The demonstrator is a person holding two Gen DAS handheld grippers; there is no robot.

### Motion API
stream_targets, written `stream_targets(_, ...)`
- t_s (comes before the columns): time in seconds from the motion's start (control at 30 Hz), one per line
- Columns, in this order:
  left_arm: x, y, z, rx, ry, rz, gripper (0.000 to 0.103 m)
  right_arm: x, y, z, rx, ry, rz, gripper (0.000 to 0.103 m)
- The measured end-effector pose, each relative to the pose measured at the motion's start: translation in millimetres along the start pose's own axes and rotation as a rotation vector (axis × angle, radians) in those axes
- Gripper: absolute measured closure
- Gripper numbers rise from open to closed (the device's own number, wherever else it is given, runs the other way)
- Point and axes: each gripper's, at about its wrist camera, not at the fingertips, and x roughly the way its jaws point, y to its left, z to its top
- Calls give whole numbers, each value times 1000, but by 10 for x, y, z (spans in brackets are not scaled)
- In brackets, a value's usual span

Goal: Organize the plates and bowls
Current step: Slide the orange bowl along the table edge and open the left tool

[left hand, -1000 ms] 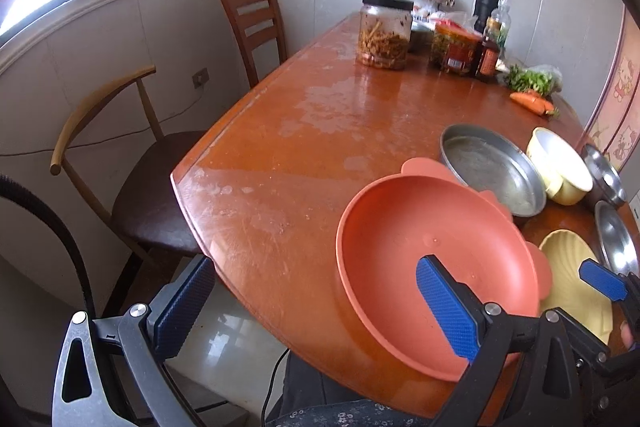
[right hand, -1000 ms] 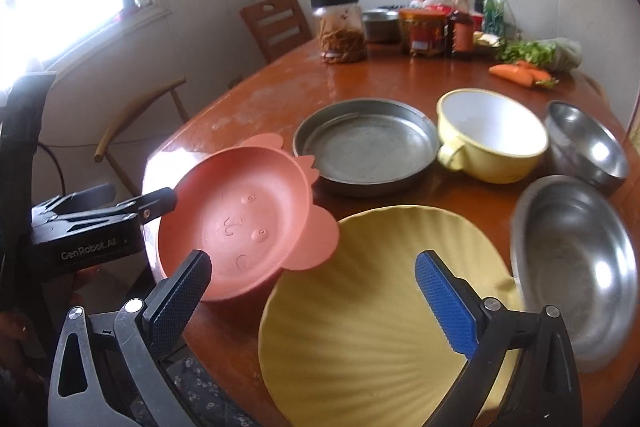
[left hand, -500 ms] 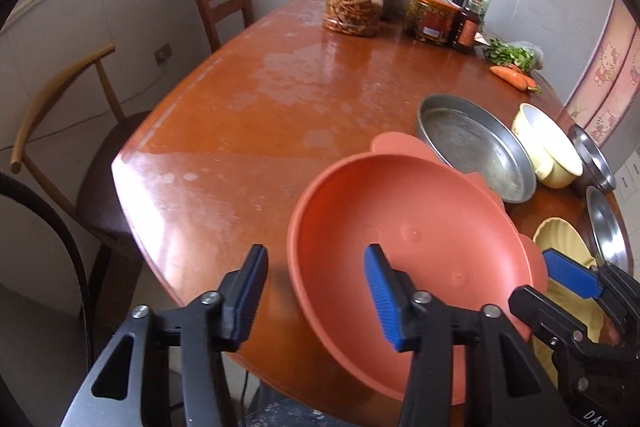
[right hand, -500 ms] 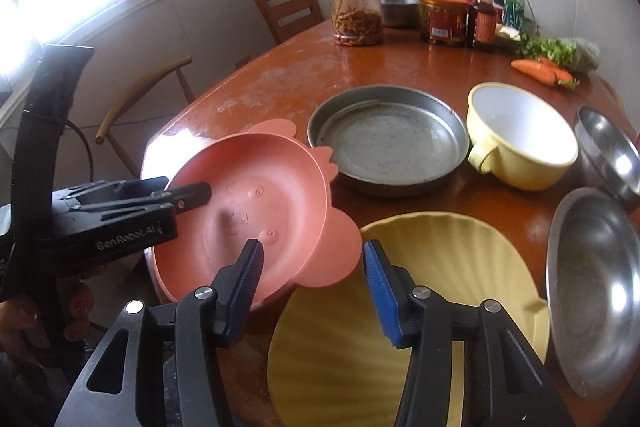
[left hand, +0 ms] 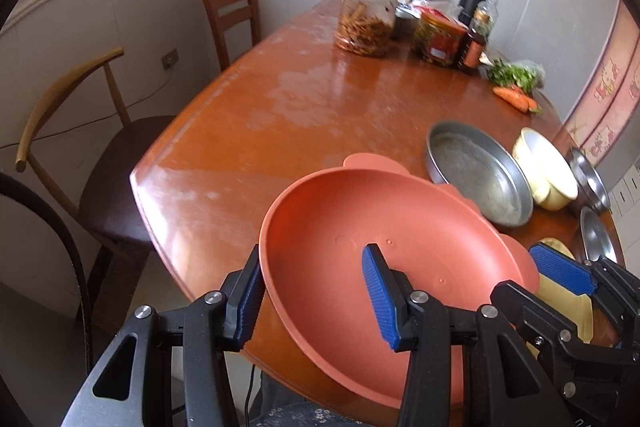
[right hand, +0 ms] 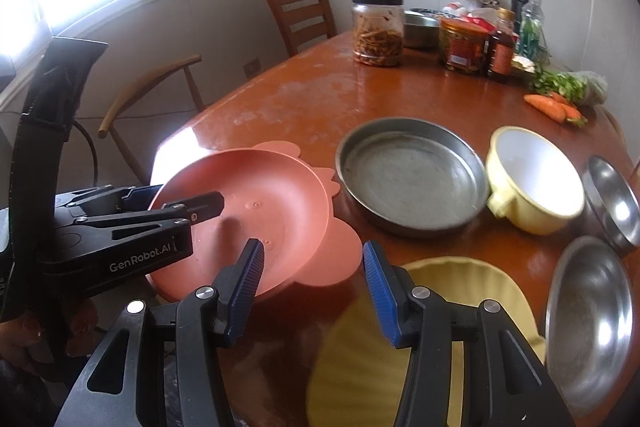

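An orange plate with ears point(left hand: 360, 227) hangs tilted over the table's near edge. My left gripper point(left hand: 312, 291) is shut on its rim, one pad outside and one inside. The right wrist view shows that grip from the side: the left gripper point(right hand: 184, 197) clamps the orange plate point(right hand: 260, 211), whose ear overlaps a yellow shell-shaped plate point(right hand: 440, 307). My right gripper point(right hand: 312, 279) hovers over the yellow plate's left edge. Its jaws are narrowed with a gap and press on nothing. A steel pan point(right hand: 412, 175), a yellow handled bowl point(right hand: 536, 183), a steel bowl point(right hand: 612, 195) and a steel plate point(right hand: 588, 327) lie behind.
On the far end of the brown table point(right hand: 300, 99) stand a jar point(right hand: 378, 31), bottles point(right hand: 500, 47), greens and carrots point(right hand: 554, 107). Two chairs point(left hand: 100, 147) stand along the left side under a window. A hand point(right hand: 24, 331) holds the left gripper.
Both grippers' jaws went from wide apart to narrow. The left one closed on the orange plate's rim, and the plate has shifted left. The right gripper drew back from the yellow plate.
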Motion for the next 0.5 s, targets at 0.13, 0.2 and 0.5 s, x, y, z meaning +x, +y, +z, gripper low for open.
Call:
stream_targets(0.13, 5, 138, 60, -18, -7, 33, 55, 95, 114, 125, -24, -7, 16, 49)
stream_targets(0.2, 34, 189, 78, -27, -12, 40, 55, 168, 146, 167, -25, 5, 24, 49)
stream_targets(0.5, 252, 346, 159, -54, 10, 58, 55, 498, 219, 250, -18, 74, 58, 49)
